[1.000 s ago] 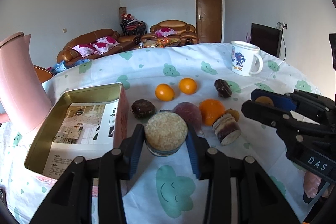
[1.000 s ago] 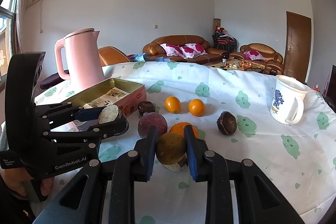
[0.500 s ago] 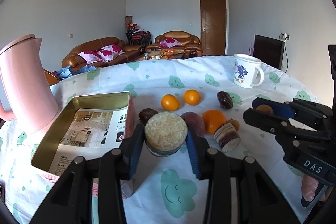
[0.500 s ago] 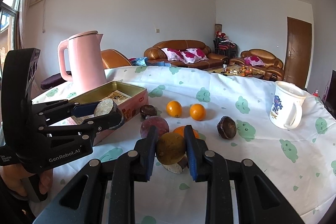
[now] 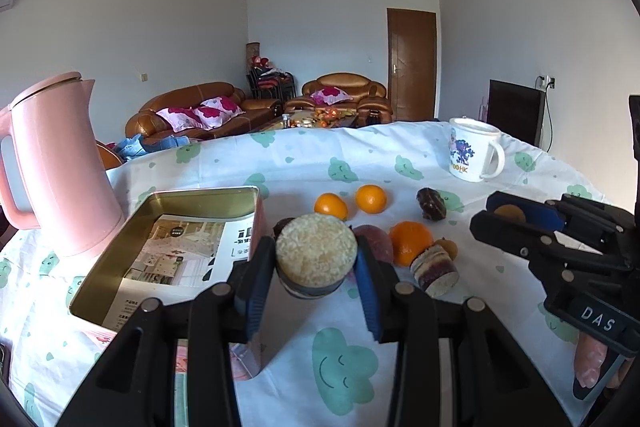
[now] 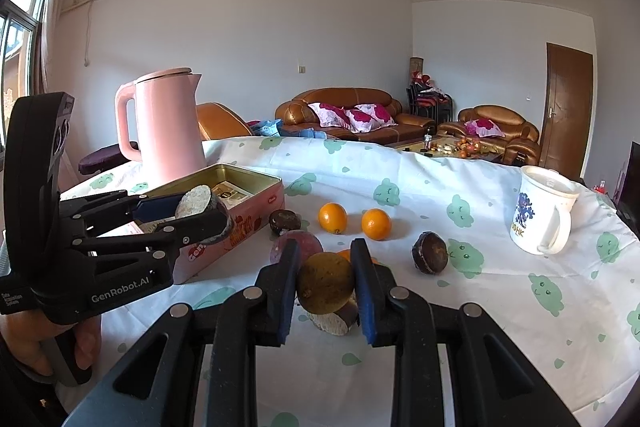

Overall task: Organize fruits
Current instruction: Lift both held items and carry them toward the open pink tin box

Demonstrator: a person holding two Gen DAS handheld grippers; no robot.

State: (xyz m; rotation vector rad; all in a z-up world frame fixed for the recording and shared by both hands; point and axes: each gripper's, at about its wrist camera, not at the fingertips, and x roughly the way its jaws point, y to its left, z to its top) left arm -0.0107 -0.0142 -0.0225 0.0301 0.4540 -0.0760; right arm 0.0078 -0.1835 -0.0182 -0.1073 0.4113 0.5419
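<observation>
The left gripper (image 5: 316, 273) pinches a cut fruit half (image 5: 316, 255), pale grainy face toward the camera, held above the table (image 5: 360, 155). From the right wrist view, this half sits beside the near right corner of the tin (image 6: 256, 187), at about 9 o'clock in frame. The right gripper (image 6: 325, 287) pinches a round brown-yellow fruit (image 6: 325, 281), held above a second cut half (image 6: 334, 319) that lies on the cloth.

Loose fruit on the table, left wrist view:
- Two small oranges (image 5: 331, 205) side by side, at 12 o'clock from the held half.
- A larger orange (image 5: 411, 242) at 3 o'clock, touching a purple fruit (image 5: 376, 241).
- A dark fruit (image 5: 431, 203) at 2 o'clock, well apart from the oranges.
- Another dark fruit (image 5: 282, 225) just beside the tin, partly hidden.

The tin is open, printed paper inside. A pink kettle (image 5: 60, 167) stands at 9 o'clock, touching or just beside the tin's far left side; contact cannot be confirmed. A white mug (image 5: 472, 155) stands at 2 o'clock, far edge.
</observation>
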